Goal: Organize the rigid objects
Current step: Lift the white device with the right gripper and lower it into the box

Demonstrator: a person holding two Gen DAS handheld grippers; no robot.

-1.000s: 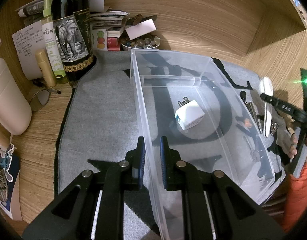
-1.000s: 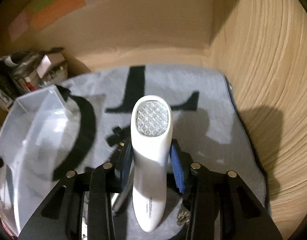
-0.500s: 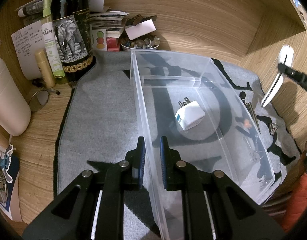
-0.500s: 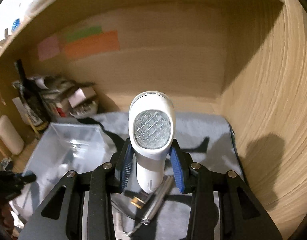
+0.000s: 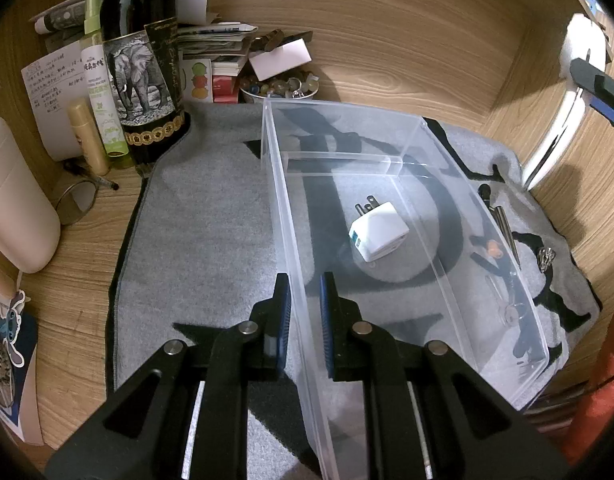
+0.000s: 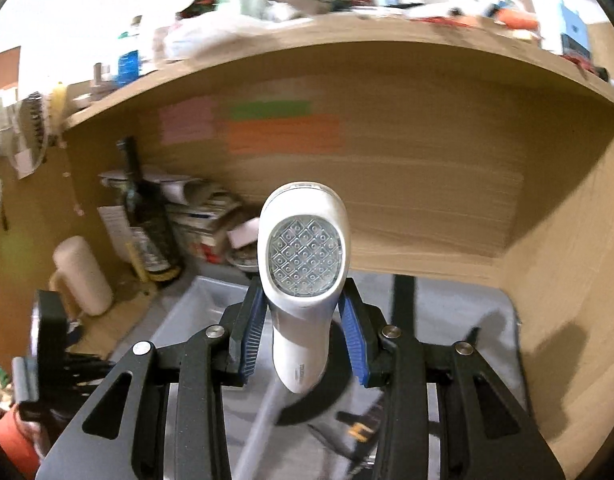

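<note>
Upper part of my right view: shelf clutter (image 6: 267,0) motion-blurred, items unidentifiable. Sticky notes (image 6: 283,132) smeared, writing illegible. My left view, right edge: white handheld device (image 5: 575,80) partly cut off; small metal tools (image 5: 507,232) behind the clear bin (image 5: 523,300) wall indistinct.

The left gripper (image 5: 305,312) has its jaws clamped on the near wall of a clear plastic bin (image 5: 519,280) standing on a grey mat (image 5: 203,240). A white plug adapter (image 5: 379,232) lies inside. A dark bottle (image 5: 141,60) stands beyond the mat's far left corner.
</note>
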